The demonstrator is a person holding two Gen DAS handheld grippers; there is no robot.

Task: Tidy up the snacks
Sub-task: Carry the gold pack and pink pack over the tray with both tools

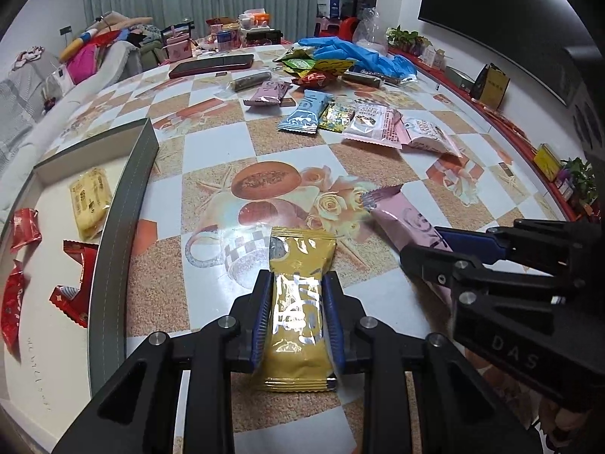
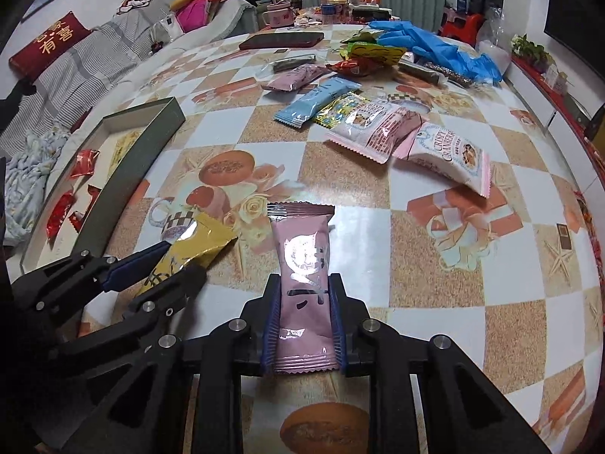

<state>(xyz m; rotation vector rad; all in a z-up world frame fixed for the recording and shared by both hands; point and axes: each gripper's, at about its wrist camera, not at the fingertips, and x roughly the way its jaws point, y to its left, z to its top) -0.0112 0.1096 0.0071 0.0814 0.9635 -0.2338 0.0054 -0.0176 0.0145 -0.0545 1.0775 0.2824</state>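
- The left gripper (image 1: 297, 299) is clamping a gold packet (image 1: 298, 291) between its blue pads; the shiny wrapper, crimped at both ends, is pinched in at its middle, just above the bench (image 1: 211, 143).
- The right gripper (image 2: 304, 299) is squeezing a pink packet (image 2: 302, 276) with silver print, likewise crimped at both ends.
- A grey tray (image 1: 124, 227) is sitting at the left, holding a yellow packet (image 1: 89, 200) and red wrappers (image 1: 72, 280).
- More snack packets (image 2: 363, 128) are lying farther back, near blue gloves (image 2: 435, 49).
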